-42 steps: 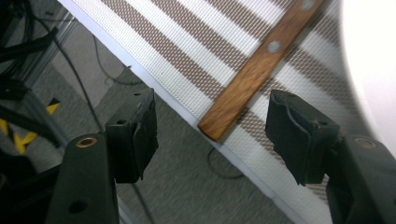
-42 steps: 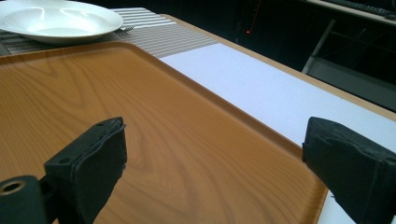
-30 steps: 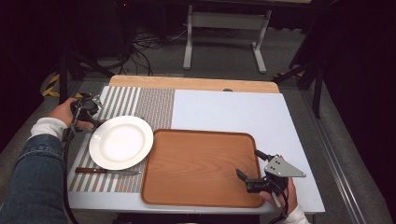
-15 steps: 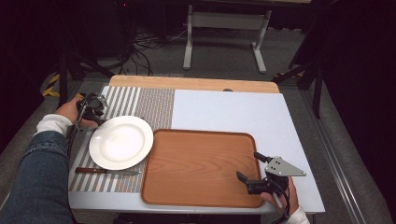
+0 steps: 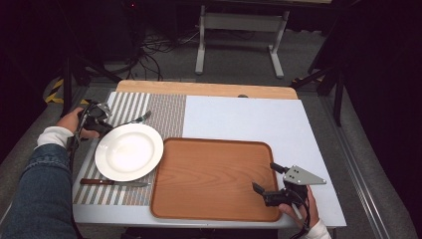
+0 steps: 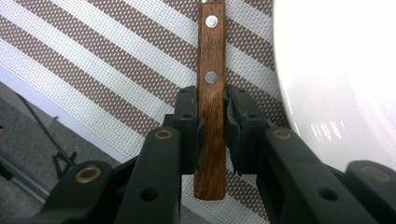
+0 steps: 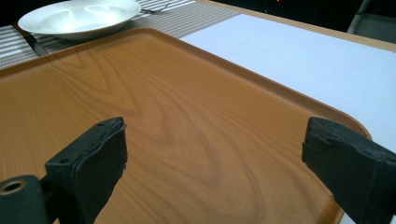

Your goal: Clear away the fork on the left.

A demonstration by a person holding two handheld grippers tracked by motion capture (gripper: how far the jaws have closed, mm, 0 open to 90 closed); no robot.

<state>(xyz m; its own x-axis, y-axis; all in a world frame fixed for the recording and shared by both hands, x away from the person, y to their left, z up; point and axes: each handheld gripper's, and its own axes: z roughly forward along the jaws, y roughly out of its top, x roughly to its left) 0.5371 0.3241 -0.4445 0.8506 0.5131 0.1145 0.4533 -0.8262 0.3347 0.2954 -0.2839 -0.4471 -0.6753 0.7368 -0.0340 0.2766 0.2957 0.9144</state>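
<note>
A fork with a riveted wooden handle [image 6: 211,56] lies on the striped placemat [image 5: 164,112] just behind the white plate [image 5: 129,152], its tines [image 5: 147,115] pointing right. My left gripper [image 5: 107,127] [image 6: 211,100] has just been closing, and its pads now press both sides of the fork handle near its end. The plate [image 6: 345,70] is close on one side of that grip. My right gripper [image 5: 263,177] [image 7: 215,135] hangs open over the near right corner of the wooden tray [image 5: 209,174], with nothing between its jaws.
A wooden-handled knife [image 5: 114,183] lies on the placemat in front of the plate. The tray [image 7: 163,93] is bare, and the plate [image 7: 79,16] sits beyond its far left corner. A pale blue table surface [image 5: 244,117] stretches behind and to the right of the tray.
The left gripper's jaws have drawn together onto the fork handle. Both hands have stayed where they were.
</note>
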